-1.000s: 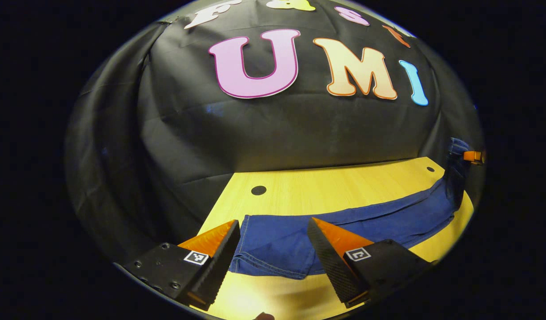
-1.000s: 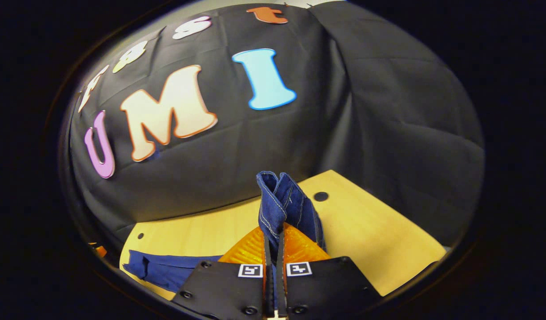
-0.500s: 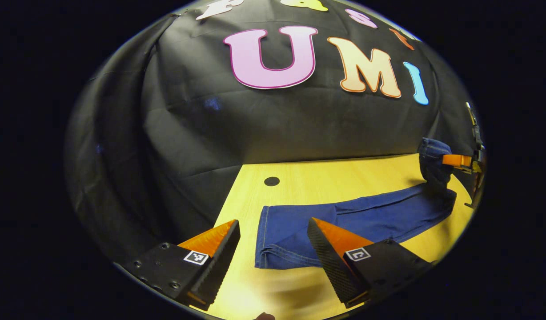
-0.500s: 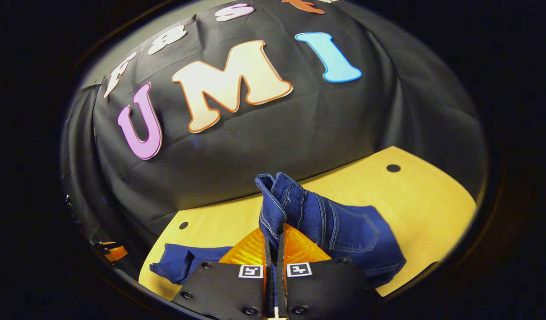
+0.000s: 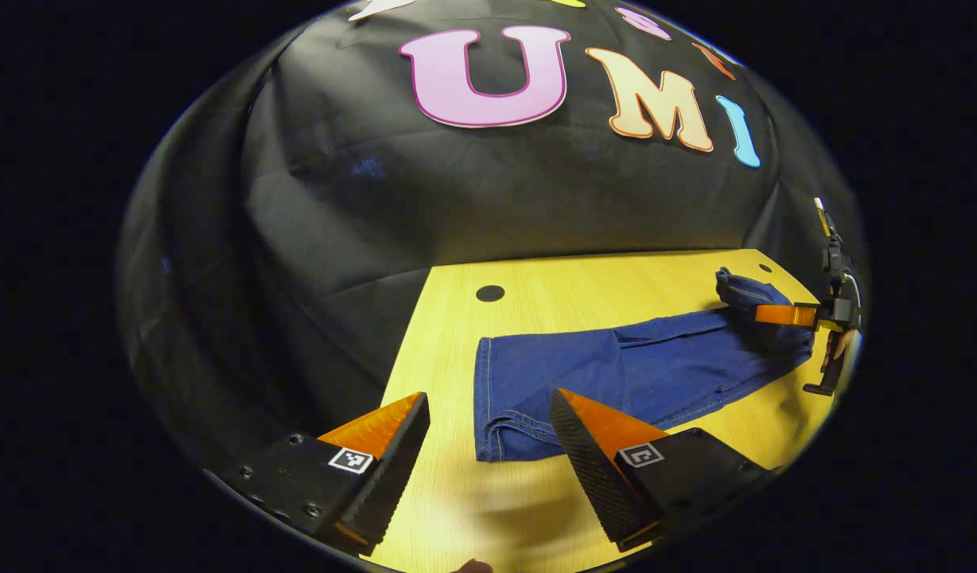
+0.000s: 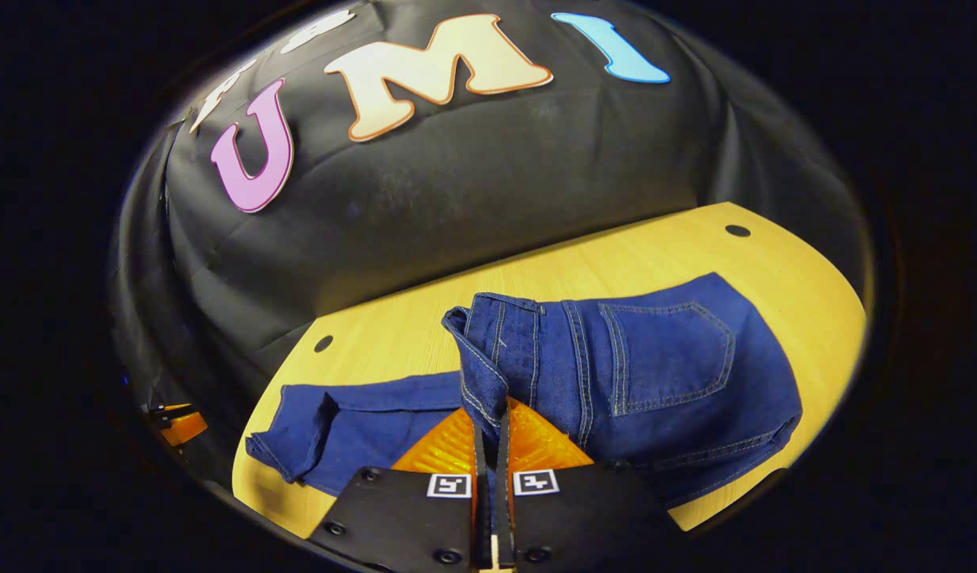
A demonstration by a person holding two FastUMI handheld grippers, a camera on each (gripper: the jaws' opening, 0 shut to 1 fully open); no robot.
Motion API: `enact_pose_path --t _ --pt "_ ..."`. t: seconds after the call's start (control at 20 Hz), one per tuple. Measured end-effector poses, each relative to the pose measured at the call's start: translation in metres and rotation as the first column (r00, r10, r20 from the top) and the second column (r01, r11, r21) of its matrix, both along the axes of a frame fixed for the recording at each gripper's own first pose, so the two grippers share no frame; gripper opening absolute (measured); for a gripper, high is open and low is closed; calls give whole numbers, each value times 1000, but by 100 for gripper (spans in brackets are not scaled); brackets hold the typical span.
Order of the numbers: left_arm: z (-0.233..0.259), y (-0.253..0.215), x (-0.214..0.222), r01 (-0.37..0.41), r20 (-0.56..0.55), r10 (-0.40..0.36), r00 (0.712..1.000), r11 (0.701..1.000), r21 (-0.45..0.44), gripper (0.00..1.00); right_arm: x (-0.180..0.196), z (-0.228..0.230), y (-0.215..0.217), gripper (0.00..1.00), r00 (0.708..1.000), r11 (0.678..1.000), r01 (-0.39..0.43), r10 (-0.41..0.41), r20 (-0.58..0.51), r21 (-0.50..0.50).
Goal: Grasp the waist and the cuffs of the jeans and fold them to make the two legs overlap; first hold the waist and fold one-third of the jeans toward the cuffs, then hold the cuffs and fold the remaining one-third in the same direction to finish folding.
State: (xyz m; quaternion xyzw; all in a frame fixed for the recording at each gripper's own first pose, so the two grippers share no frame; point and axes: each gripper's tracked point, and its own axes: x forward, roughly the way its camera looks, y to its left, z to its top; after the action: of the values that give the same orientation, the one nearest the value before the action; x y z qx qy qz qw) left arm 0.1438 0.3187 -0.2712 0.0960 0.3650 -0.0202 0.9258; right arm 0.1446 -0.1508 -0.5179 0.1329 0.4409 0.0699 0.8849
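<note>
Your right gripper (image 6: 492,434) is clamped on the jeans' waistband (image 6: 480,374). Your left gripper (image 5: 488,446) hangs wide open, holding nothing, above the cuffs (image 5: 496,406) near the tabletop's (image 5: 584,286) left edge.

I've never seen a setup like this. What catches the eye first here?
The blue jeans stretch across a yellow wooden table. In the right gripper view, the right gripper is clamped on the waist, holding it up off the table, back pocket showing. In the left gripper view, the left gripper hangs open over the cuffs.
</note>
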Motion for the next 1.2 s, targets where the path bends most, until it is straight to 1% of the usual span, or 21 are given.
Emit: enact_pose_path --t 0.05,0.1,0.15,0.2,0.25,0.3,0.45,0.6,0.75,0.85,1.0,1.05,1.15,1.2 --pt "-8 0 0 9 -18 -9 1000 1000 -5 95 -5 -1 6 5 1000 999 -16 17 -21 48" --pt "-15 -1 1 17 -35 -17 999 1000 -8 95 -4 1 16 10 999 995 -24 28 -36 95" --pt "-22 0 1 23 -52 -23 998 1000 -10 95 -6 17 24 39 1000 991 -25 27 -9 133" --pt "-30 1 3 30 -69 -31 997 999 -17 96 -7 39 23 69 999 988 -35 30 37 148" --pt "-38 3 5 31 -87 -33 996 999 -25 96 -1 46 23 99 997 988 -40 30 70 147" --pt "-46 5 6 35 -108 -39 993 999 -33 96 0 53 18 98 996 990 -42 30 89 137" --pt "-78 11 7 33 -189 -47 981 997 -76 95 -7 69 1 98 994 995 -47 38 102 90" --pt "-101 18 6 9 -259 -37 965 994 -110 96 -10 75 -18 98 994 998 -21 15 106 58" --pt "-116 20 6 -2 -316 -40 948 992 -129 97 -19 75 -31 98 996 999 5 -9 90 49" --pt "-118 18 5 26 -328 -63 942 993 -116 99 -22 74 -36 98 996 999 15 -18 82 43" --pt "-122 7 2 96 -376 -127 918 990 -99 97 -26 70 -37 98 997 999 9 -11 73 33" --pt "-122 2 3 119 -391 -151 908 987 -105 93 -28 69 -36 98 998 999 6 -8 70 33" --pt "-123 -10 1 139 -408 -179 896 982 -124 59 -30 66 -34 98 998 999 -3 1 64 39" --pt "-118 -19 3 127 -404 -177 897 981 -148 42 -30 66 -32 98 998 999 -6 3 64 41"
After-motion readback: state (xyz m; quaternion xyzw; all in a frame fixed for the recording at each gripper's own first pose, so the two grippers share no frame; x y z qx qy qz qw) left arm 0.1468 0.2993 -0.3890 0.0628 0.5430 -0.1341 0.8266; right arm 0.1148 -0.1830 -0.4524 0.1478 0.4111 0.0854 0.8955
